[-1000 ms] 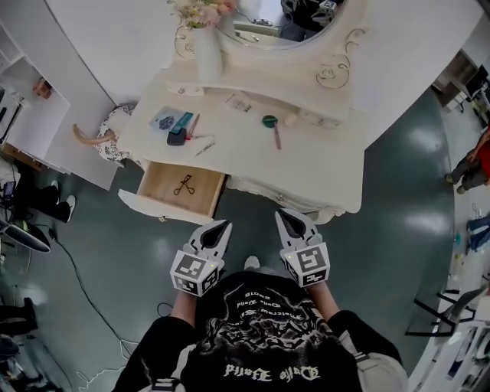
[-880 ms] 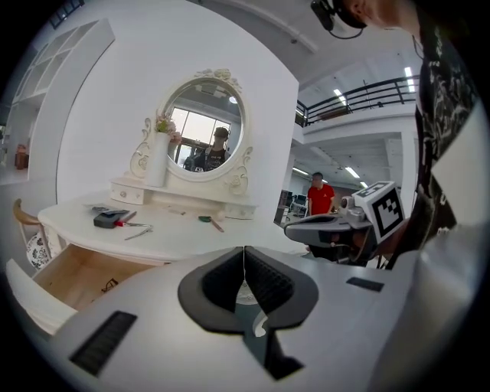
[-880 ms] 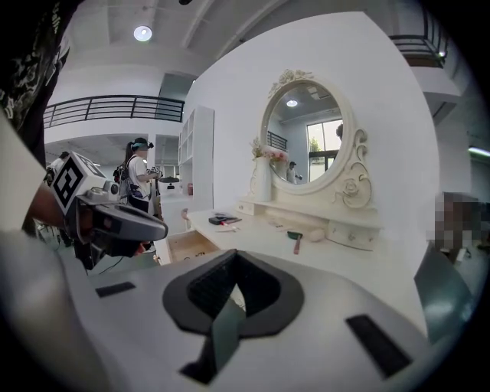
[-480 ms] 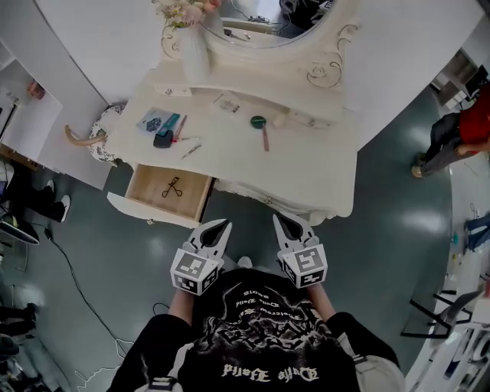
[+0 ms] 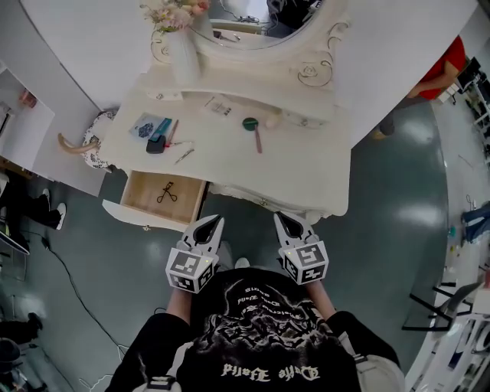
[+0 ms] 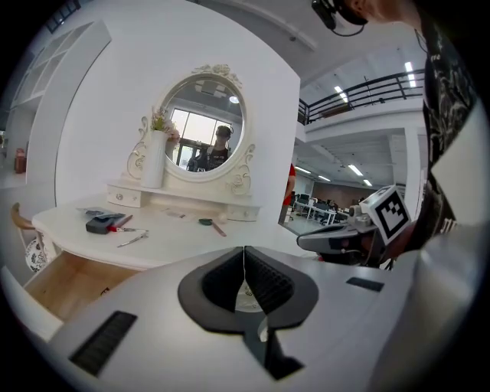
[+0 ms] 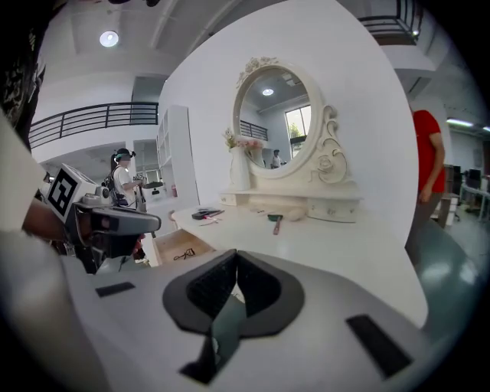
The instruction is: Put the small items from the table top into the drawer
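The white dressing table (image 5: 306, 164) bears a black case (image 5: 155, 145), a blue packet (image 5: 145, 125), a pink stick (image 5: 170, 132), metal tweezers (image 5: 184, 155), a green-headed brush (image 5: 253, 130) and a beige puff (image 5: 272, 121). Its left drawer (image 5: 138, 191) stands open with an eyelash curler (image 5: 167, 194) inside. My left gripper (image 5: 208, 227) and right gripper (image 5: 287, 223) hover over the floor in front of the table, both shut and empty. In the left gripper view, the left gripper (image 6: 245, 253) points at the table; in the right gripper view, the right gripper (image 7: 236, 256) does the same.
A white vase of flowers (image 5: 184, 57) and an oval mirror (image 5: 253, 19) stand at the back of the table. A chair with a patterned seat (image 5: 96, 142) is left of it. A person in red (image 5: 436, 73) stands at the far right. A cable (image 5: 69, 268) lies on the floor.
The table and drawer have slid up and left in the head view and look smaller. Both grippers have shifted slightly, still shut. The person in red moved up along the right side.
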